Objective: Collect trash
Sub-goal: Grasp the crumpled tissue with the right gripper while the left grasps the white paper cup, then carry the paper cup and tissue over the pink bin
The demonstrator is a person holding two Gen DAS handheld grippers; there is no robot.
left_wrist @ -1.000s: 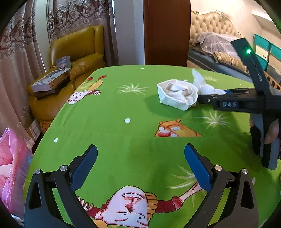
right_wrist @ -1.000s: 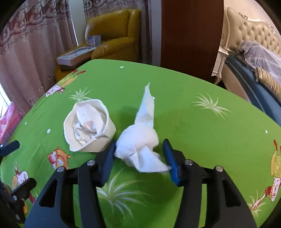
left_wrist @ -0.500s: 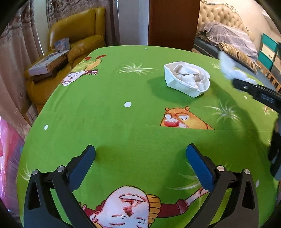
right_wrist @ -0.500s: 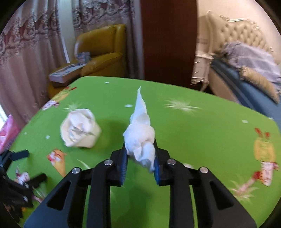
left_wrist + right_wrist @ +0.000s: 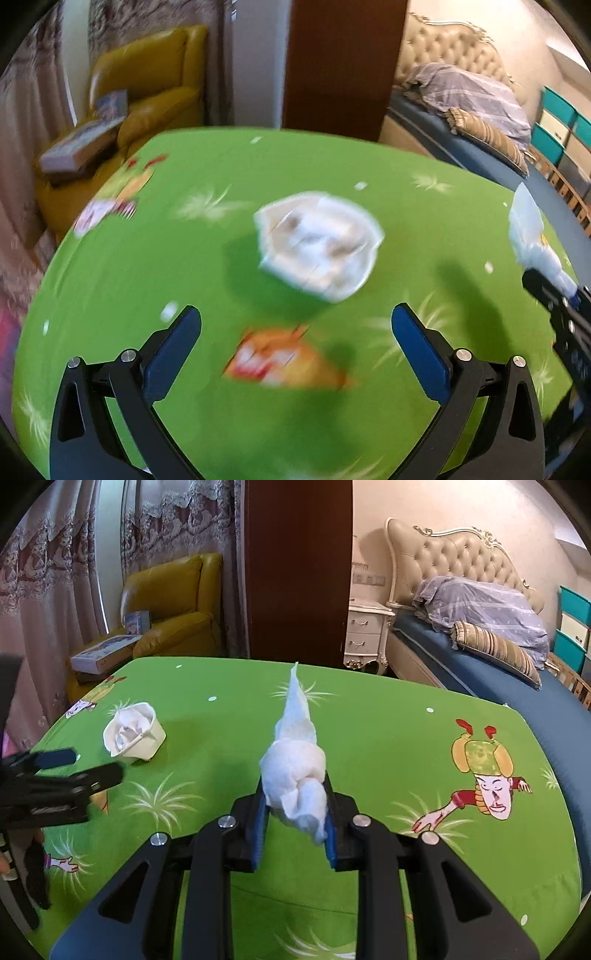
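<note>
A crumpled white paper cup stuffed with tissue (image 5: pixel 319 245) lies on the green cartoon tablecloth (image 5: pixel 110 280); it also shows in the right wrist view (image 5: pixel 133 738). My left gripper (image 5: pixel 295 325) is open and empty, a short way in front of the cup; it shows at the left of the right wrist view (image 5: pixel 79 764). My right gripper (image 5: pixel 295 794) is shut on a white tissue wad (image 5: pixel 295 771) and holds it above the table. The tissue (image 5: pixel 532 236) and right gripper also show at the right edge of the left wrist view.
A yellow armchair (image 5: pixel 173 602) with boxes (image 5: pixel 107 657) stands beyond the table's far left edge. A brown wooden panel (image 5: pixel 299 572) stands behind the table. A bed (image 5: pixel 491 635) and white nightstand (image 5: pixel 365 635) are at the back right.
My left gripper has moved forward toward the paper cup, staying open. My right gripper has closed on the tissue, lifted it off the table and drawn it away to the right.
</note>
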